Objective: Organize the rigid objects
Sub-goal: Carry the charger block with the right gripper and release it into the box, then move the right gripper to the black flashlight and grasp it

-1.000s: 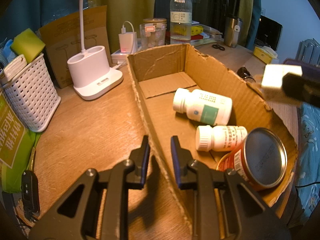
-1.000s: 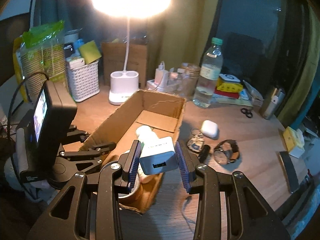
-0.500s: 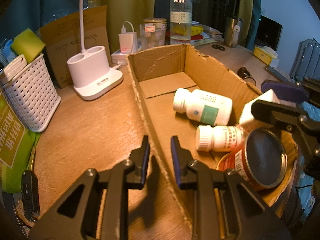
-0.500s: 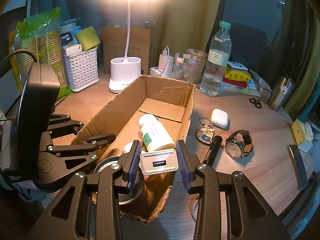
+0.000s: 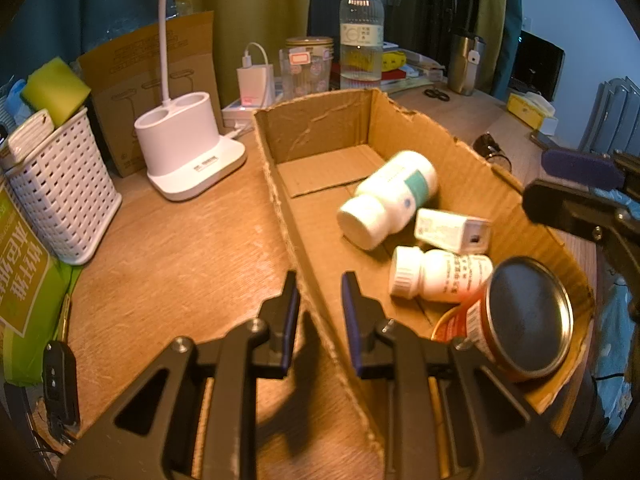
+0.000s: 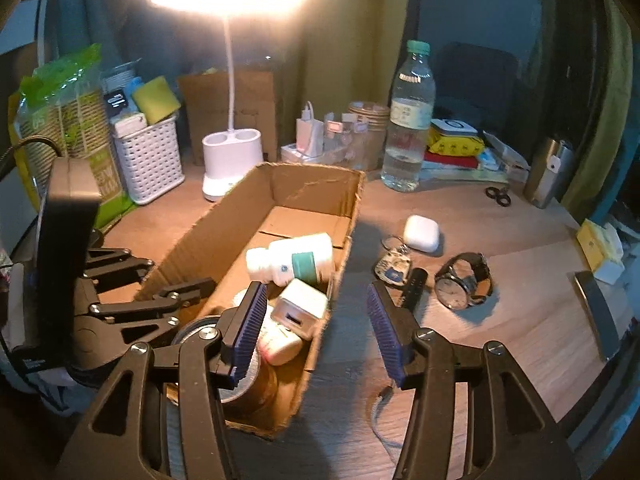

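A cardboard box (image 5: 320,128) (image 6: 224,224) lies on the wooden desk. Inside lie a large white pill bottle (image 5: 388,198) (image 6: 296,262), a white charger block (image 5: 452,230) (image 6: 300,306), a small white bottle (image 5: 436,274) and a red tin with a metal lid (image 5: 516,316). My left gripper (image 5: 318,308) is shut on the box's left wall. My right gripper (image 6: 314,332) is open and empty above the box's near right wall, just over the charger; it shows at the right edge of the left wrist view (image 5: 580,184).
Right of the box lie an earbud case (image 6: 420,234), keys (image 6: 394,266), a black pen (image 6: 414,286) and a wristwatch (image 6: 460,284). A white lamp base (image 5: 188,152), a white basket (image 5: 60,188), a water bottle (image 6: 408,120) and a car key (image 5: 60,376) stand around.
My right gripper opened and let go of the white charger block, which dropped into the box. The large pill bottle was knocked and turned. My left gripper has not moved.
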